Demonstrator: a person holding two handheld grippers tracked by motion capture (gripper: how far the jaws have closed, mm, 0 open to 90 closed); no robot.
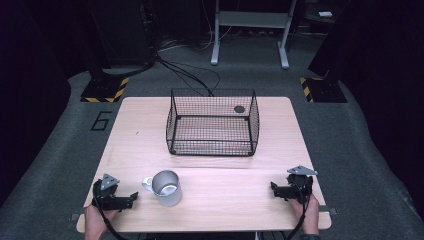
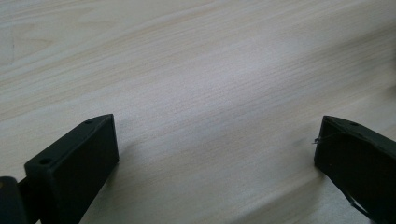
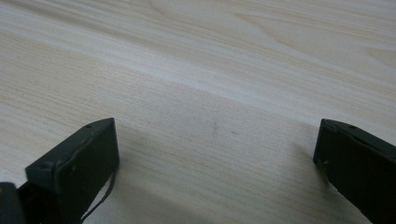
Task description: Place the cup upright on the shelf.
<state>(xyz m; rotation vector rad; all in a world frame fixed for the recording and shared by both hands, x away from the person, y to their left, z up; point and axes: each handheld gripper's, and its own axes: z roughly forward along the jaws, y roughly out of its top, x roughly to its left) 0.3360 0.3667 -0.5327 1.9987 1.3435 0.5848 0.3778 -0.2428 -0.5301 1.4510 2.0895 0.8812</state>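
A single dark numeral 6 [image 1: 102, 121] stands on the grey floor [image 1: 60, 145], just off the far left corner of the wooden table [image 1: 145, 125]. Yellow-and-black hazard stripes mark two stand bases: one on the far left [image 1: 106, 90], one on the far right [image 1: 320, 89]. No other writing, label or brand can be read.

A pale wooden table [image 1: 280, 145] carries a wire basket [image 1: 212, 127] and metal mug [image 1: 166, 187].

A mug [image 1: 166, 187] stands on the table [image 1: 225, 200] in front of a wire basket [image 1: 212, 122], between the left gripper [image 1: 131, 198] and right gripper [image 1: 274, 189].
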